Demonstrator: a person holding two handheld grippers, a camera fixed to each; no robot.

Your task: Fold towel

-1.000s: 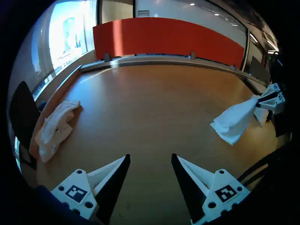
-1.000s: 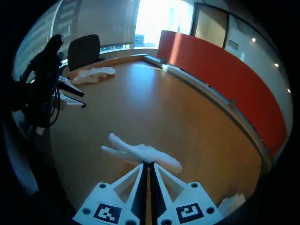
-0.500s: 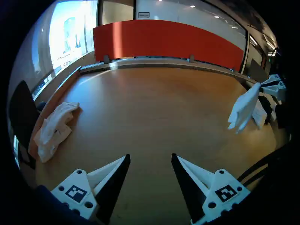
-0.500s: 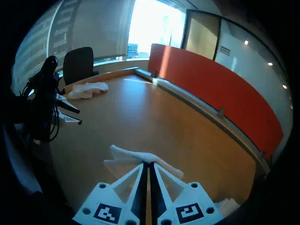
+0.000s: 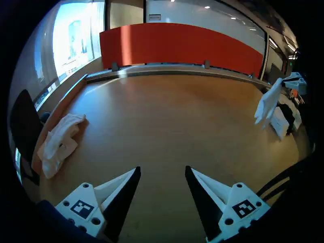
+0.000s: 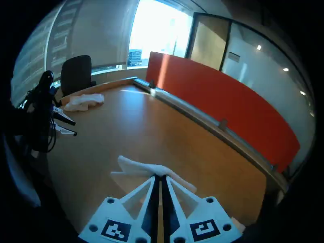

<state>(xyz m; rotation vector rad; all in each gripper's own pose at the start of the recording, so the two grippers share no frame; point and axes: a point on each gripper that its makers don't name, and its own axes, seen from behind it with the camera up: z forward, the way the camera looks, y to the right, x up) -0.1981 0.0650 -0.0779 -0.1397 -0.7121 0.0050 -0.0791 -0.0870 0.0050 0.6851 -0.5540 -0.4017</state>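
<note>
Change: lifted off the tabletop since a second ago, the white cloth towel (image 5: 267, 103) is now hanging higher in the air at the far right of the left gripper view.
Right gripper: the right gripper (image 6: 160, 177) is pinching the towel, with both white fingers pressing together on a bunched fold.
Left gripper: the left gripper (image 5: 162, 168) is hovering over bare wood with its fingers spread wide, holding nothing.
Surface: the long, curved orange-brown wooden table (image 5: 170, 117) is catching sunlight. A second, crumpled white towel (image 5: 58, 141) is lying at its left edge, well apart from the held one.
Room: a curved red-orange partition screen (image 5: 178, 42) is running along the table's far edge. A bright window (image 5: 75, 38) is glowing to its left, and a black office chair (image 6: 75, 75) is standing near the crumpled towel.
</note>
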